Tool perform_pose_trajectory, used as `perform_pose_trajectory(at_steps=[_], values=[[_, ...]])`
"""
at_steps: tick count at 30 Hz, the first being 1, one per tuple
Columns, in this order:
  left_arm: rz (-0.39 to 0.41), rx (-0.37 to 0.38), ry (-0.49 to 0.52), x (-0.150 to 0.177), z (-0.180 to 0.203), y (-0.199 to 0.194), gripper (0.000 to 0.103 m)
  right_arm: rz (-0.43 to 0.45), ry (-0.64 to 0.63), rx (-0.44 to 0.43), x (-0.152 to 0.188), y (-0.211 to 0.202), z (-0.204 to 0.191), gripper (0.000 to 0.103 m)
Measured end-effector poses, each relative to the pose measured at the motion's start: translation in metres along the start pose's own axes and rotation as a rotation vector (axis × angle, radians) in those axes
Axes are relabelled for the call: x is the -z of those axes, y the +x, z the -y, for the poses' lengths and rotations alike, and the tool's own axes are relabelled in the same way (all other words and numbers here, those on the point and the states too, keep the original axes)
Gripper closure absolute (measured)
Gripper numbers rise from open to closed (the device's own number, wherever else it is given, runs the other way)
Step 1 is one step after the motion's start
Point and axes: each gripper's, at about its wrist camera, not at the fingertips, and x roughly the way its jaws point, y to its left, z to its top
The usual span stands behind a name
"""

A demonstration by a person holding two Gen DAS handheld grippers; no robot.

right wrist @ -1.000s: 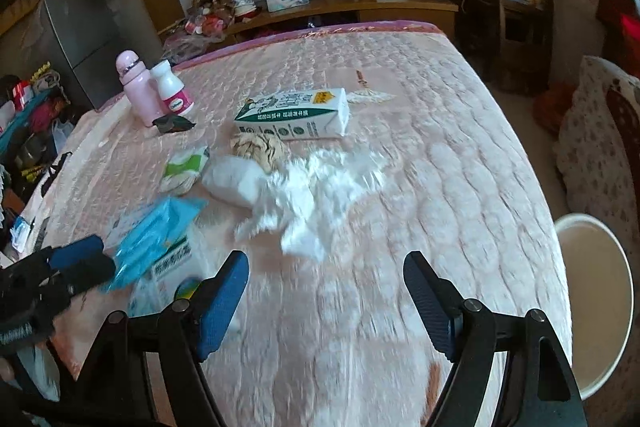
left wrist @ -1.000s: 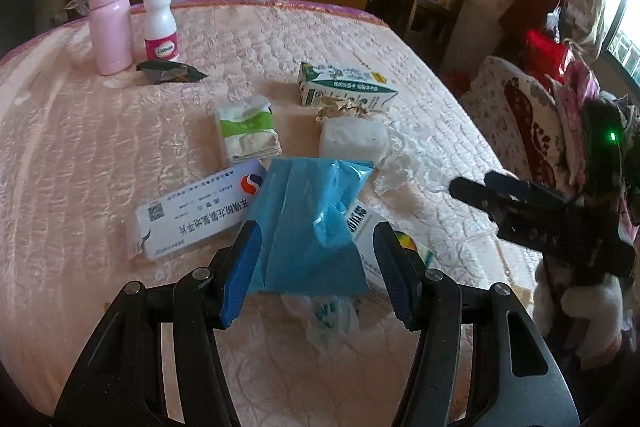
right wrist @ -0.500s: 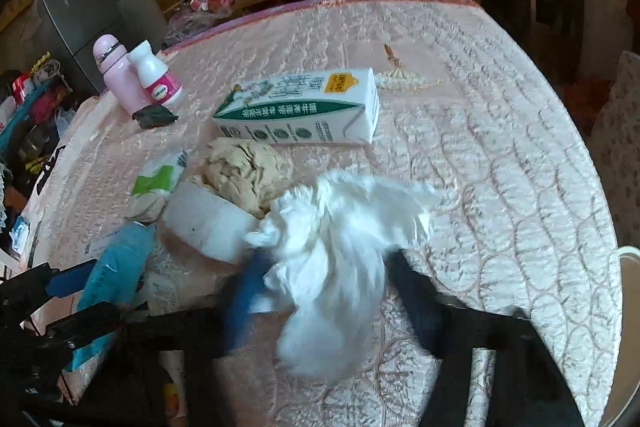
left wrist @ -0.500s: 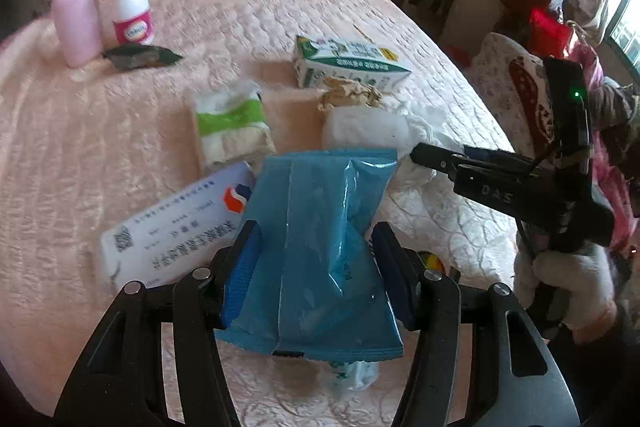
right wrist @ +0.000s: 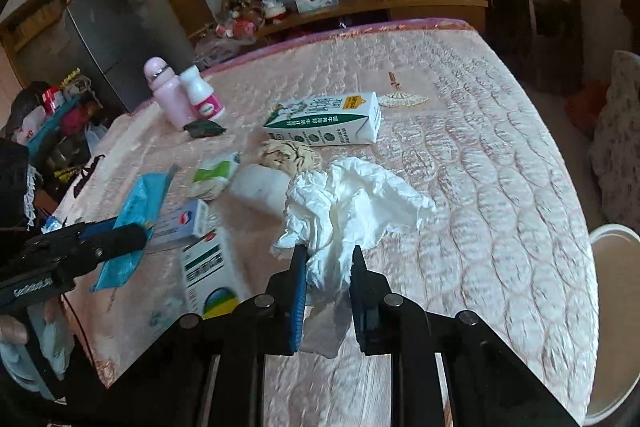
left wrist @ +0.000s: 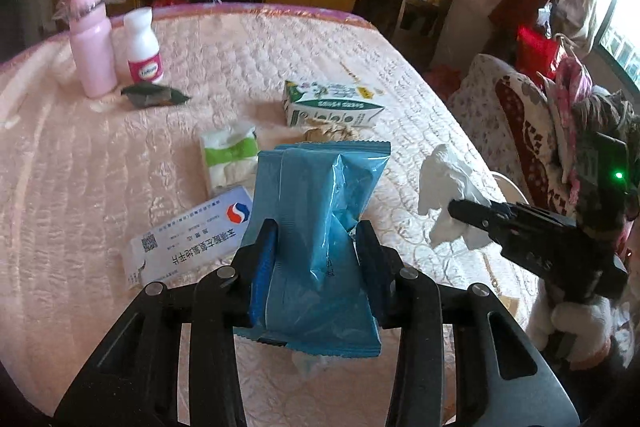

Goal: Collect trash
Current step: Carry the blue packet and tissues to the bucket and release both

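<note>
Blue wrapper [left wrist: 320,227]; white tissue [right wrist: 344,203]; pink quilted bedspread [right wrist: 480,187]; green-white carton [right wrist: 324,123].

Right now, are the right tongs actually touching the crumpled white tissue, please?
Touching. The right wrist view shows the right tongs closed on the crumpled white tissue, its lower part pinched between both fingers, with no gap visible.

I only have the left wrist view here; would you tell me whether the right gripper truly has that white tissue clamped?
Observer: Yes, the right gripper is shut on the white tissue, its lower tail pinched between both fingers.
Operator: Thank you. Is there a bin nearby?
Observer: A white bin stands off the bed's right edge, past the quilt.
Operator: And what lies under my blue packet?
Observer: A green-and-white box lies beside the left gripper, which grips the blue packet.
</note>
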Motion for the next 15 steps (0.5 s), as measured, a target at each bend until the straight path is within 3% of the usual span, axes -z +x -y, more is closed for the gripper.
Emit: perform_pose_trajectory(at_steps=[15], values=[[0.028,-0.028,0.033,0.007,0.037,-0.006,0.066,0.047,-0.015,0.028,0.02,-0.04,-0.007,0.085]])
